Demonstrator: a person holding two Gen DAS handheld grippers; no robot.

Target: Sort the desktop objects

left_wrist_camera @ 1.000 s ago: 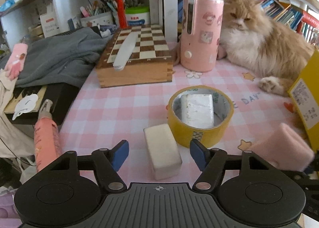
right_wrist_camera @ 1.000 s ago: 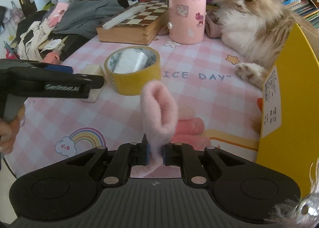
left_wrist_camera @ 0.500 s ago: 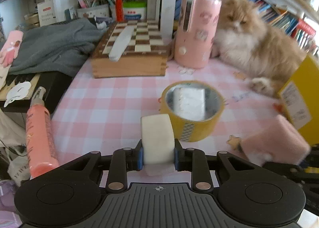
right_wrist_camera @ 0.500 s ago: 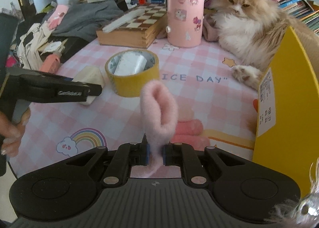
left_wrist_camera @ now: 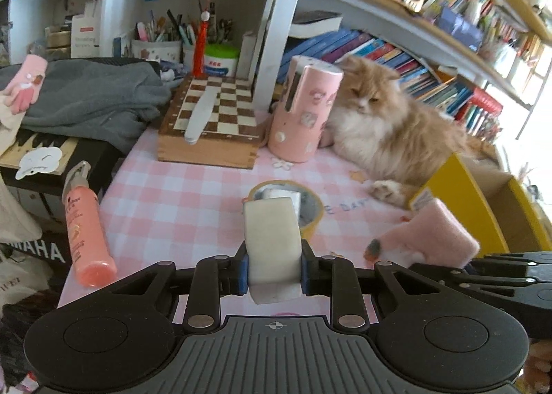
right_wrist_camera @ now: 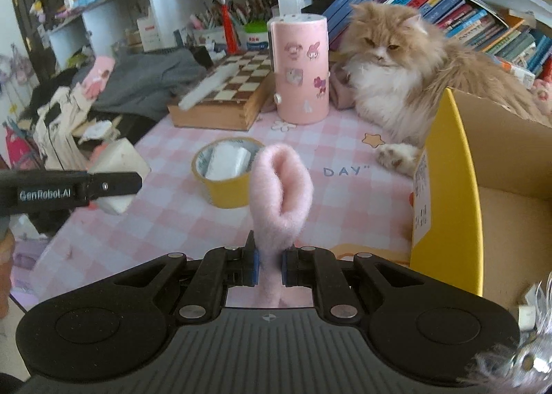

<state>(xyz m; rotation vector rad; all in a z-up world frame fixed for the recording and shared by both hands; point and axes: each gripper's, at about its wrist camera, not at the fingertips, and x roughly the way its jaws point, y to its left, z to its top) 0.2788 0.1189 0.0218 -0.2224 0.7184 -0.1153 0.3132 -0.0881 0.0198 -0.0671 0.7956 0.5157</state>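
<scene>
Since a second ago the white block (left_wrist_camera: 270, 242) is lifted off the checked mat (left_wrist_camera: 179, 201), clamped tight by the left gripper (left_wrist_camera: 272, 273). The pink fuzzy glove (right_wrist_camera: 279, 194) is pinched shut in the right gripper (right_wrist_camera: 269, 268). At twelve o'clock beyond, the yellow tape roll (right_wrist_camera: 227, 187) is seen.

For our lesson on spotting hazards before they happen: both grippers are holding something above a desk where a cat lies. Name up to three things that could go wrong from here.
1. The right gripper pinches only the low end of the floppy pink fuzzy item; it could slip out.
2. The cat lies beside the yellow box; a paw may swat at anything carried past.
3. The left gripper holds the white block near the yellow tape roll; a low swing could knock it.
</scene>
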